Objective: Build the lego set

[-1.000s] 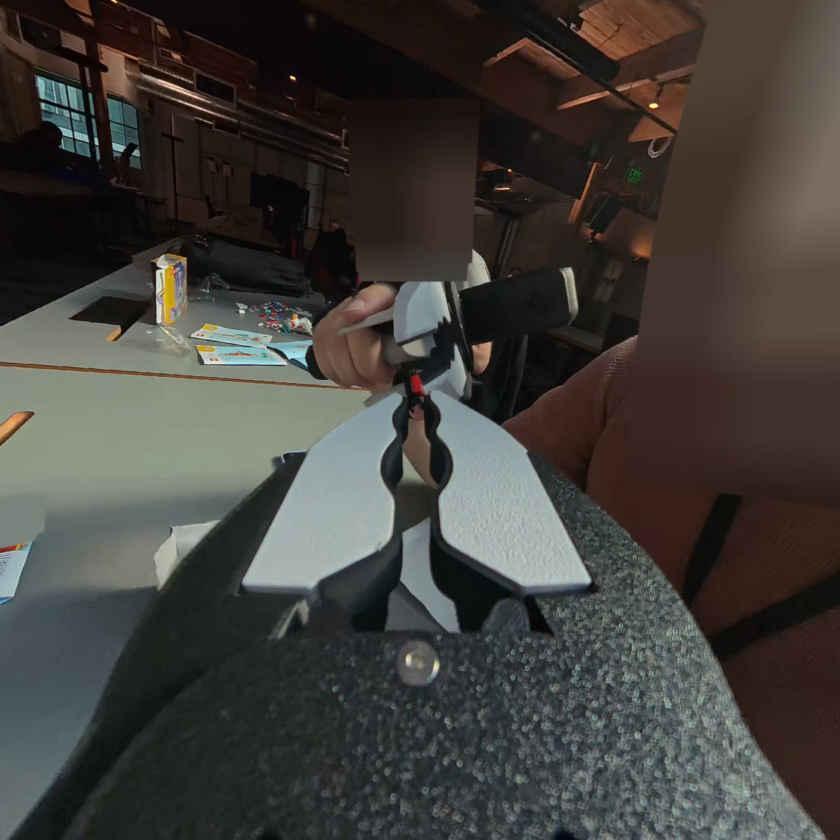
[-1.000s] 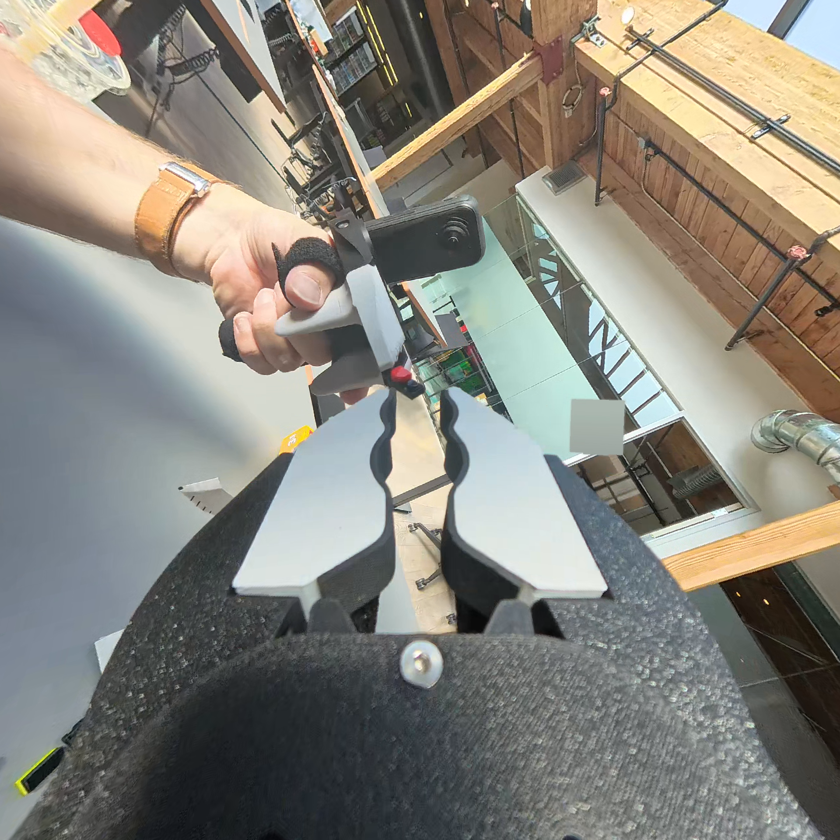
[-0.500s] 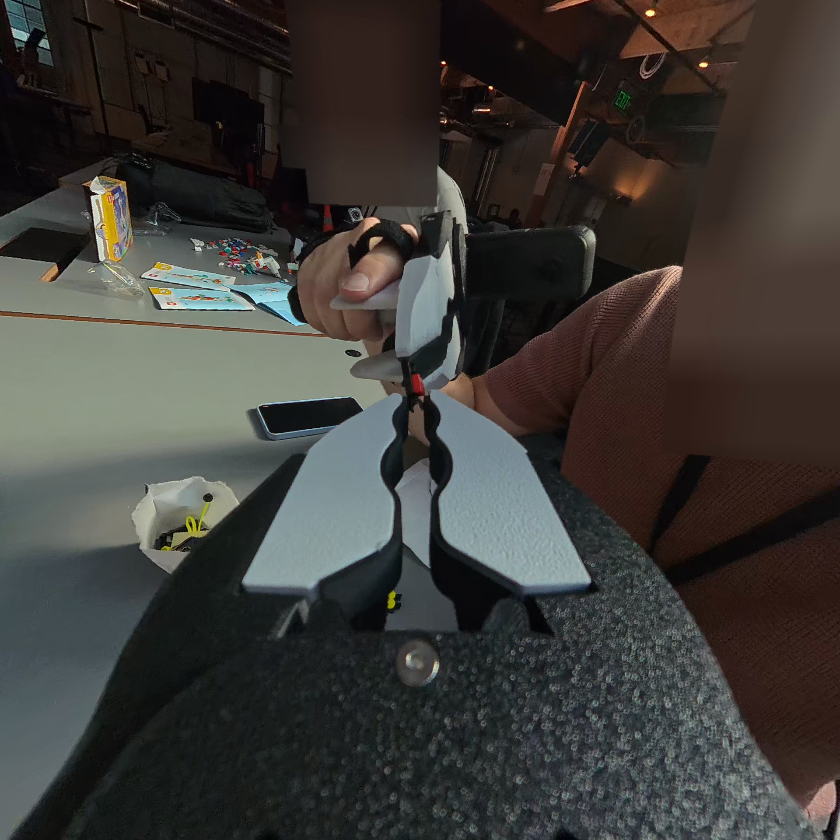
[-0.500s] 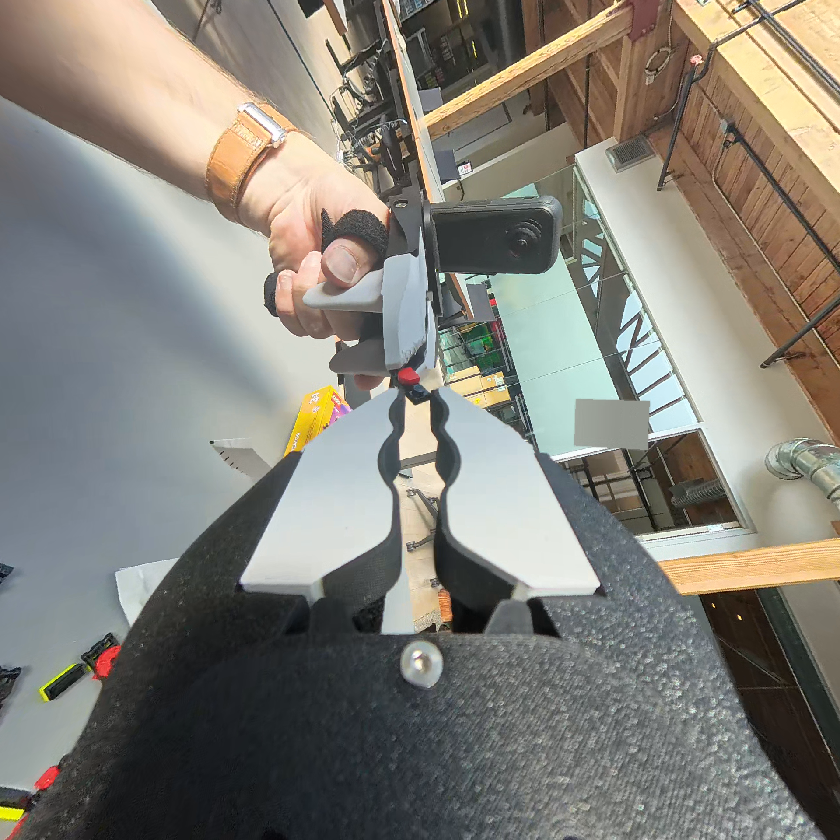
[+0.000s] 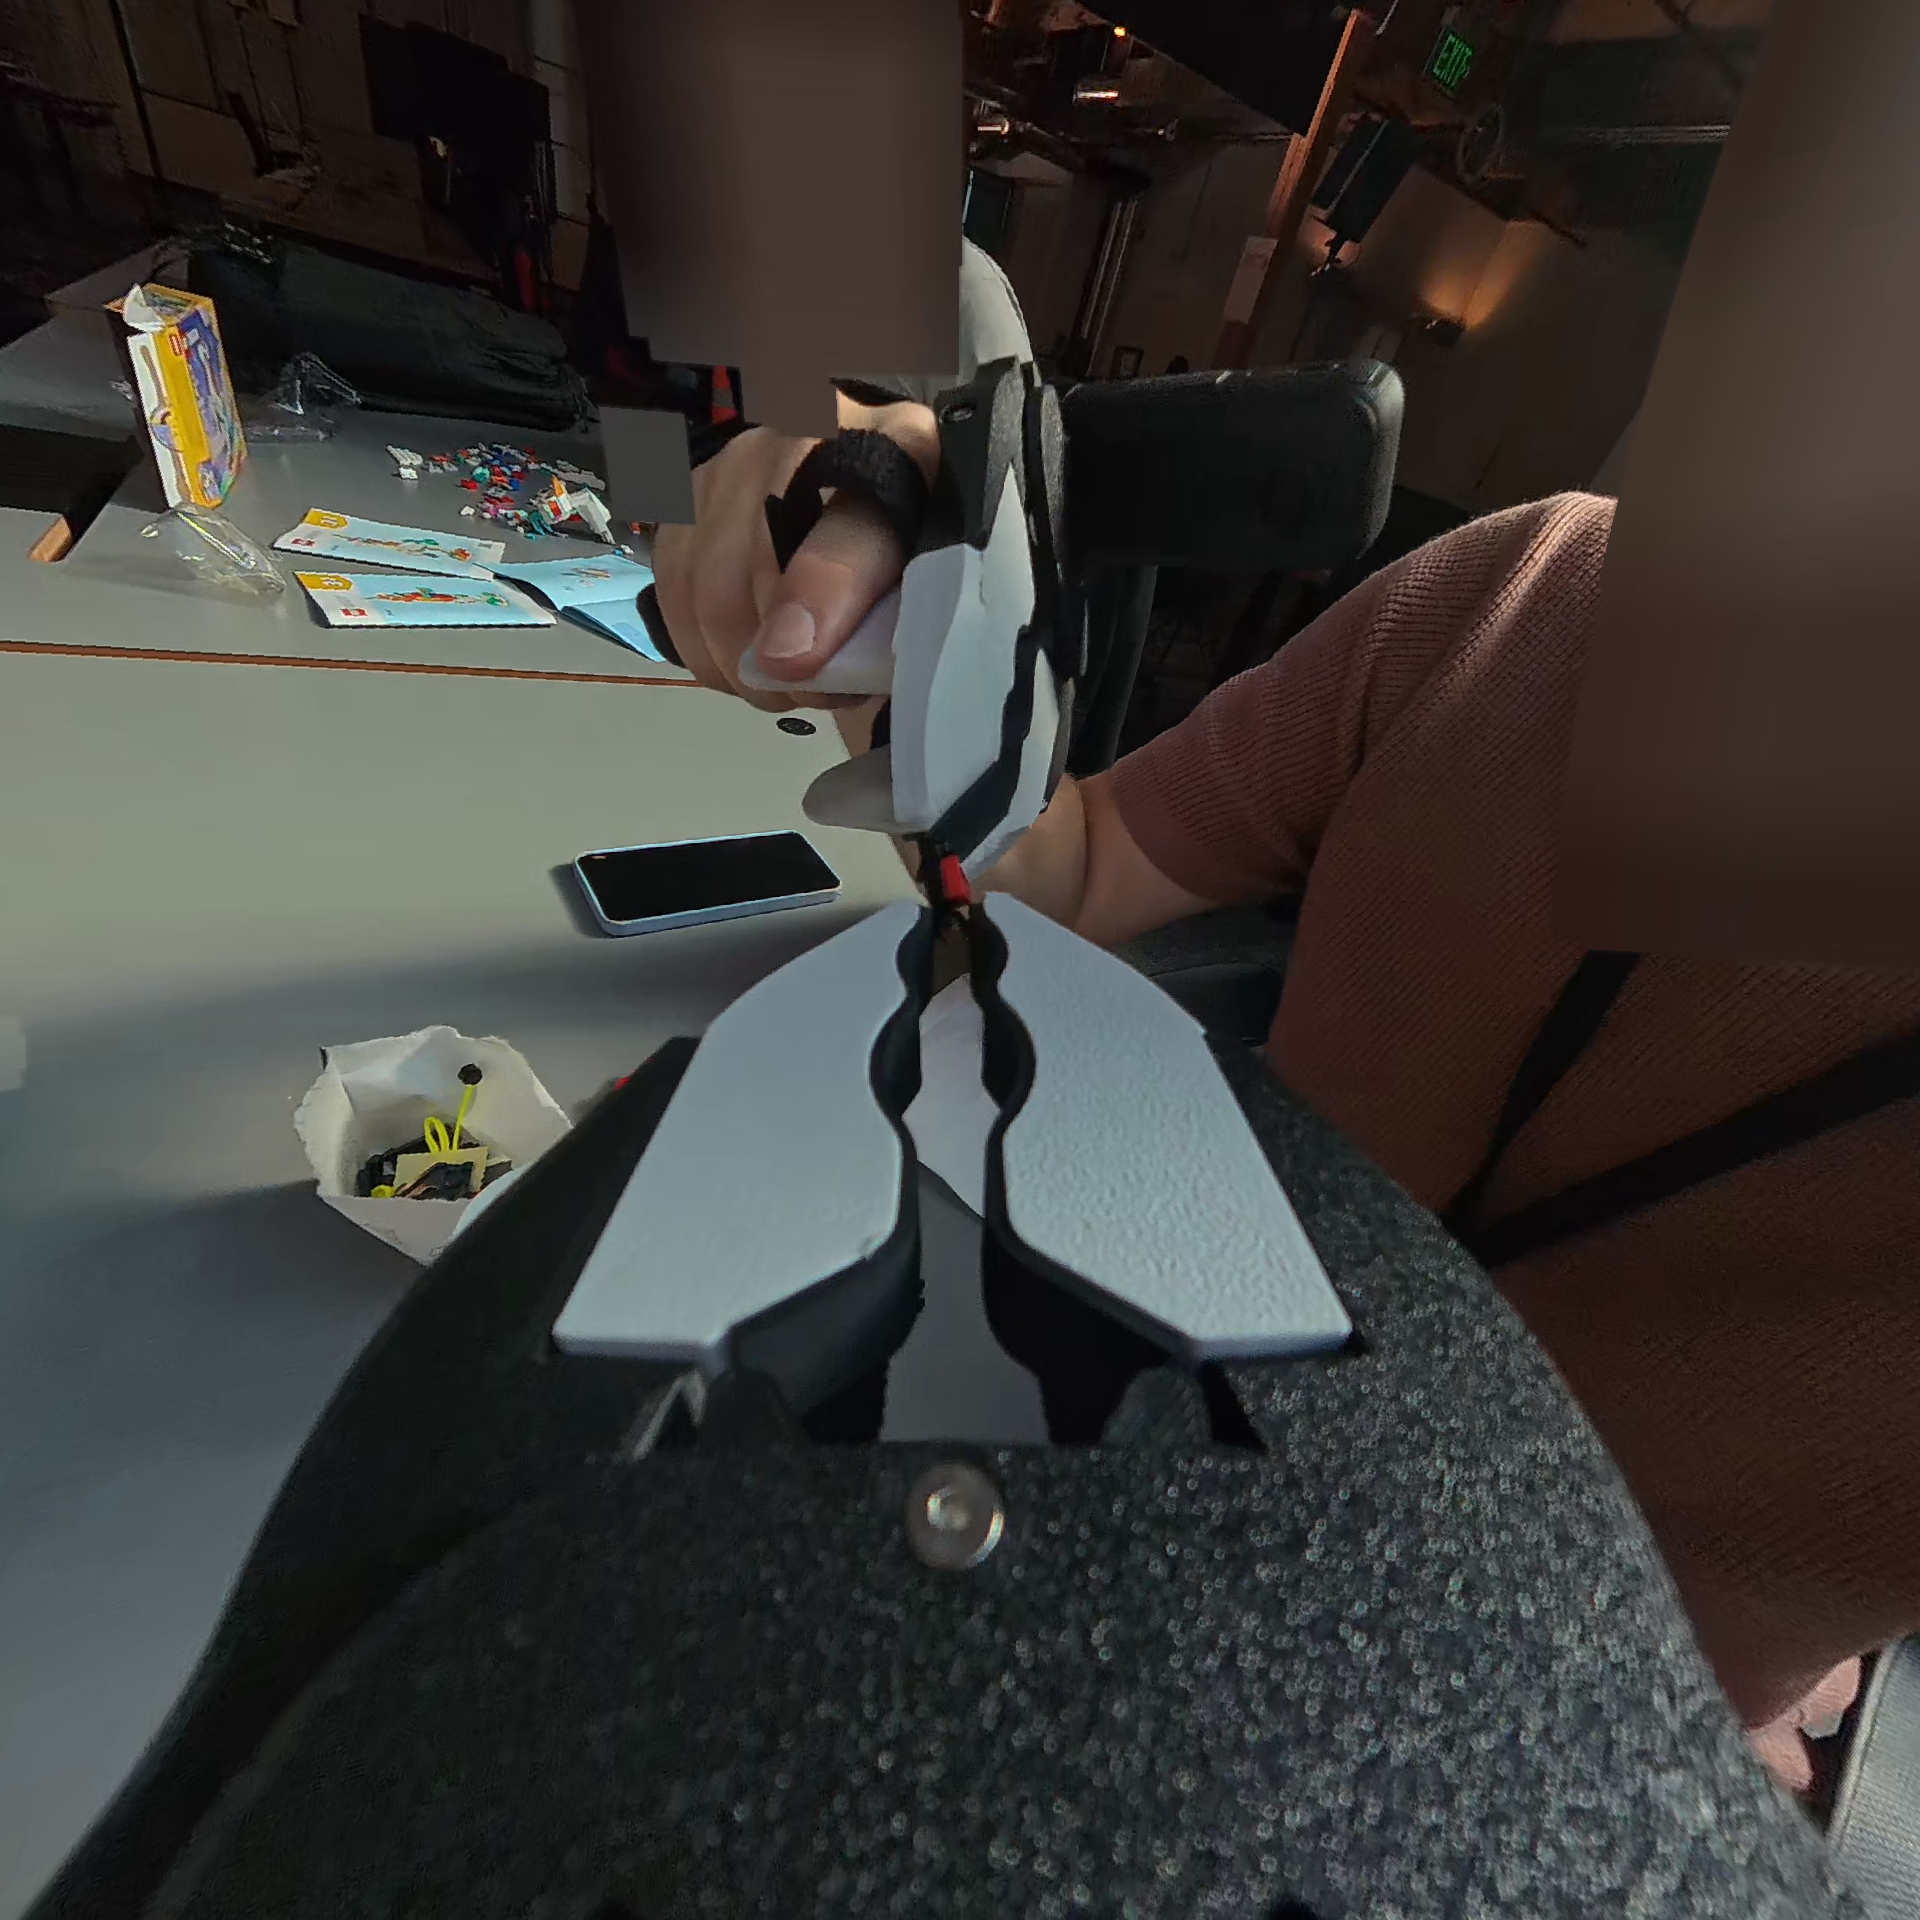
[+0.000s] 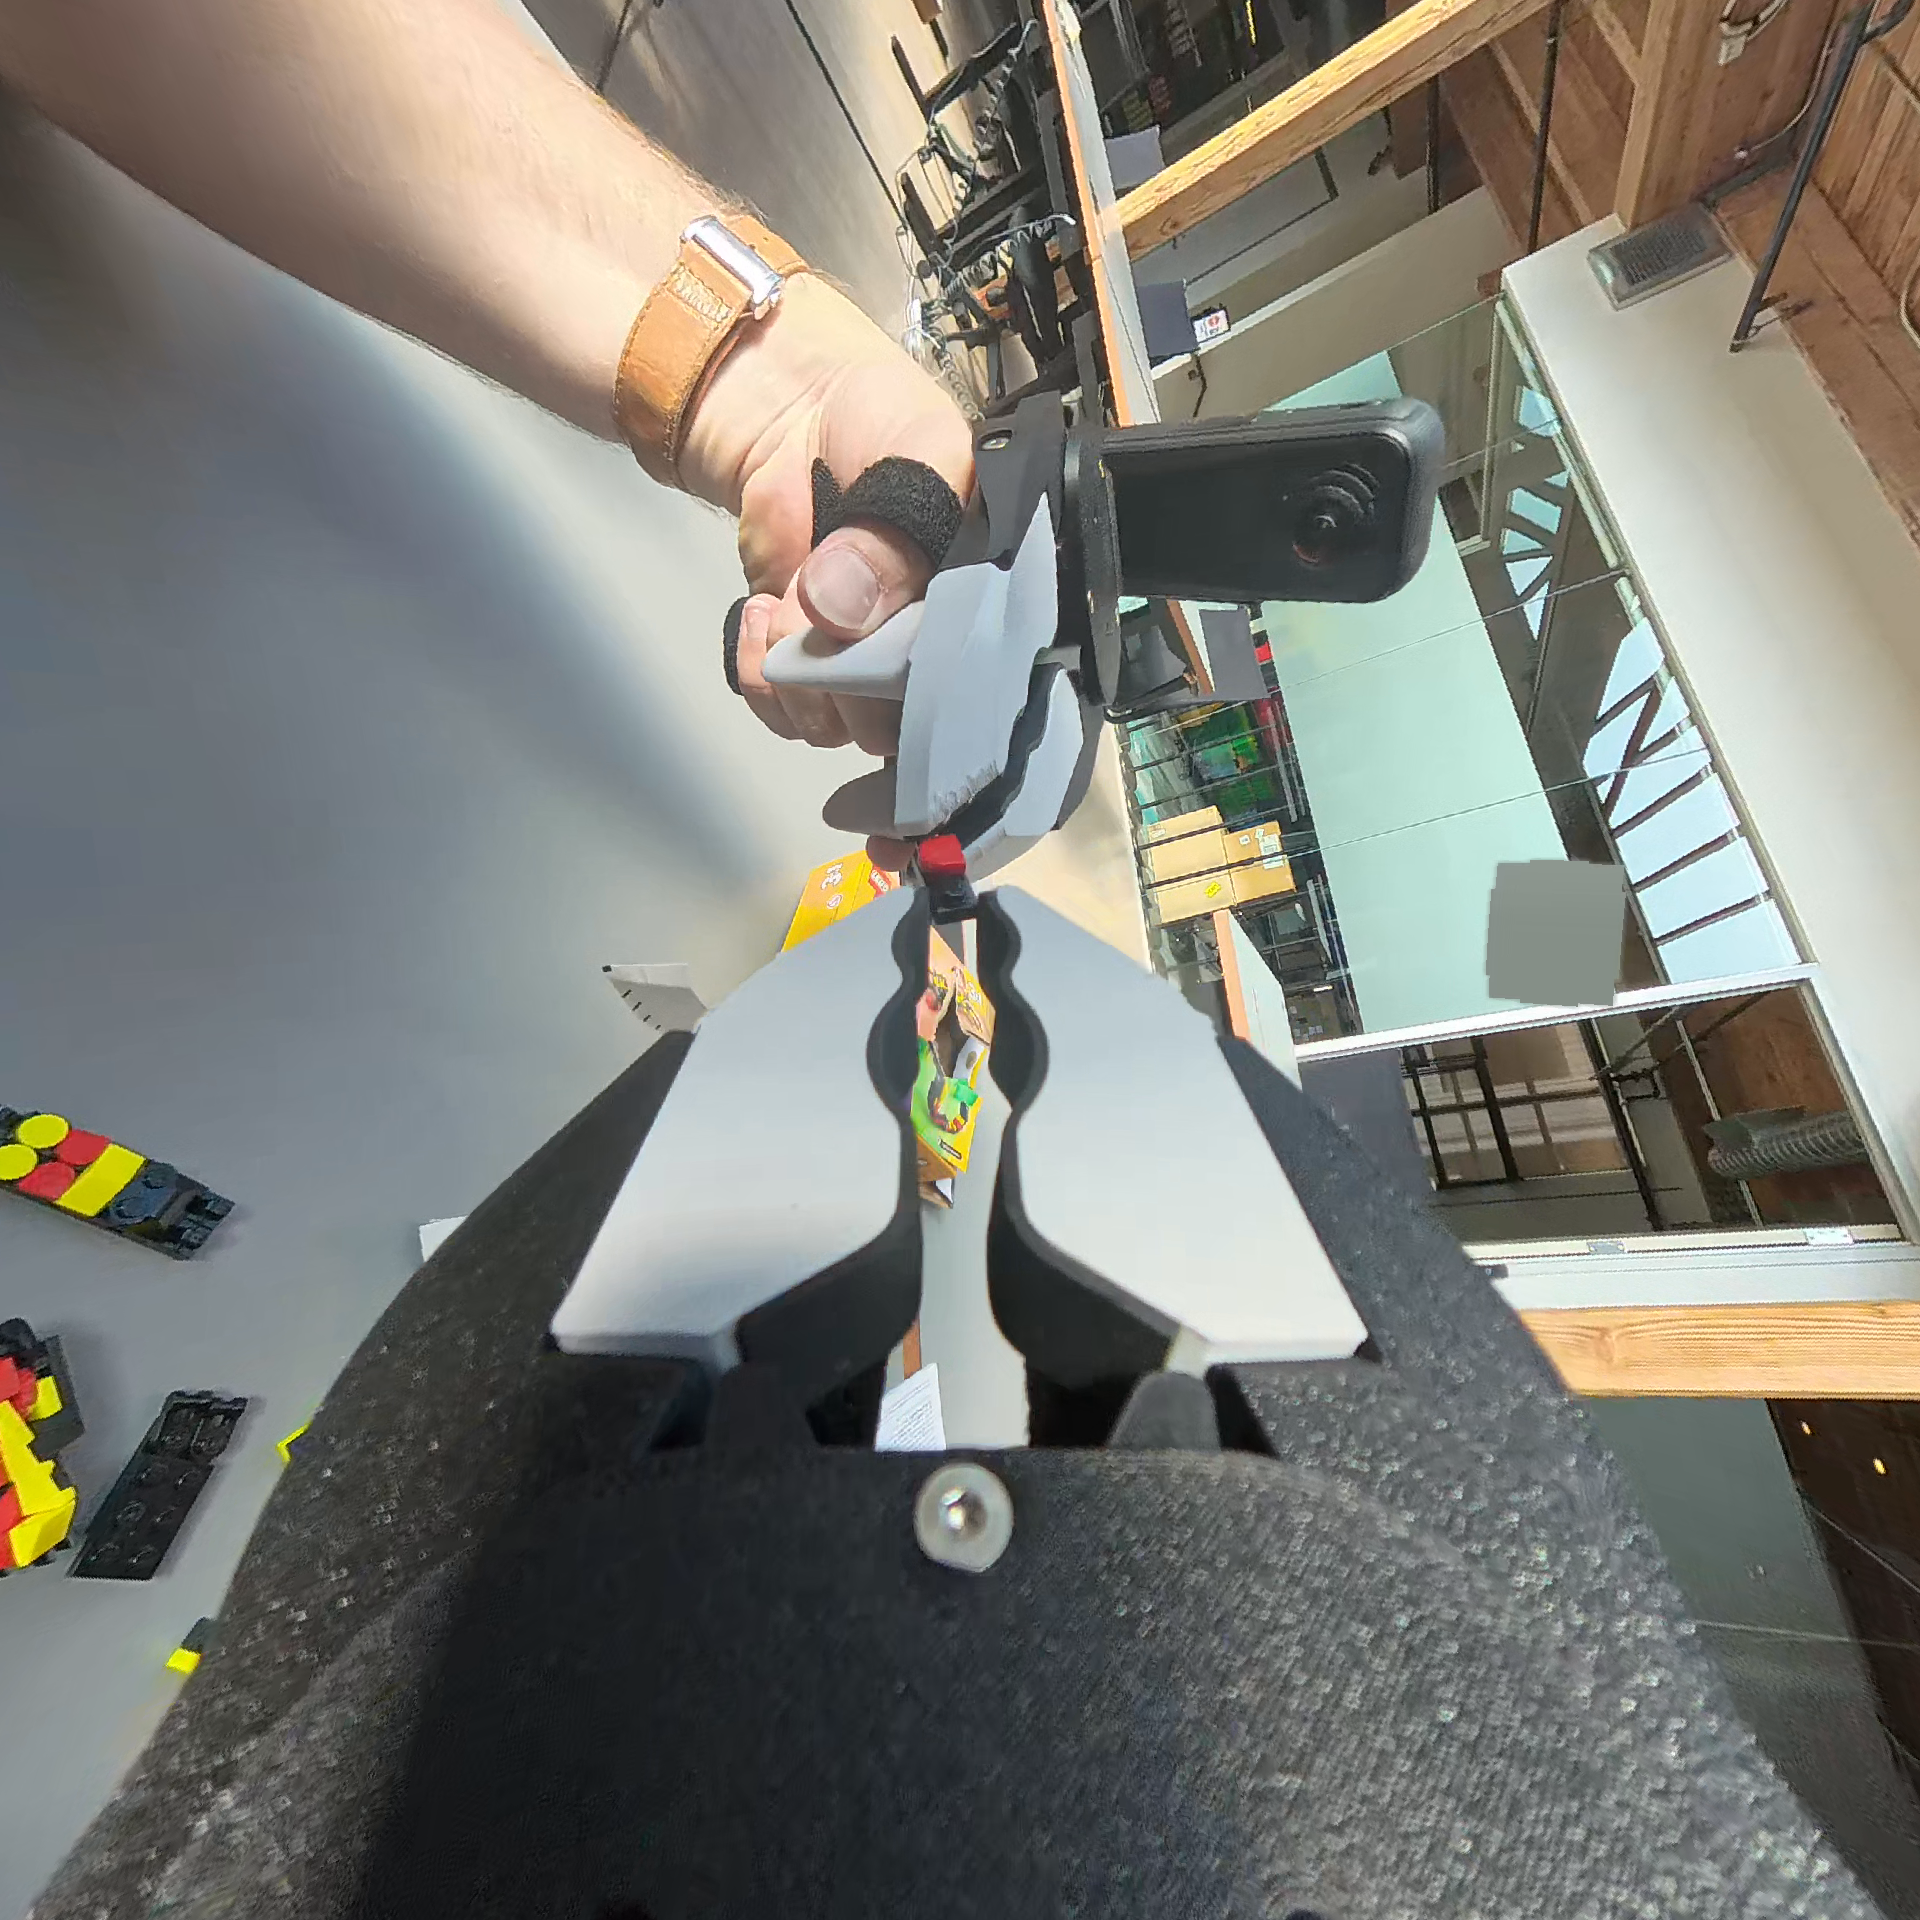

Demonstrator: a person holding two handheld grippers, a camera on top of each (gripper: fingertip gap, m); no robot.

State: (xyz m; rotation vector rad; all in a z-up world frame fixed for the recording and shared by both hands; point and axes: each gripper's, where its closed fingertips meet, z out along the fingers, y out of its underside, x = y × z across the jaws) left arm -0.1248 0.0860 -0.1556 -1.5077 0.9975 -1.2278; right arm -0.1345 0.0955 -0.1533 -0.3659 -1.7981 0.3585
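Jaws of both grippers were clenched tip to tip in the air by the person's side of the table (image 5: 312, 831). The left gripper (image 5: 945, 920) pinched a small red piece (image 5: 948, 883) and the right gripper (image 6: 948, 906) a small black piece (image 6: 952, 900), the two pieces touching. To seat them well, the studs probably needed squaring up first, then a straight push along the fingers with no twist, since such shallow holds could let a piece pivot or pop free. Whether they had fully clicked together was too small to tell. A phone (image 5: 707, 878) lay near that edge, and a torn paper packet (image 5: 426, 1132) of spare parts sat further in. Red, yellow and black sub-assemblies (image 6: 94, 1174) and a black plate (image 6: 156, 1486) waited on the table, all well apart from the grippers; nothing blocked the push.
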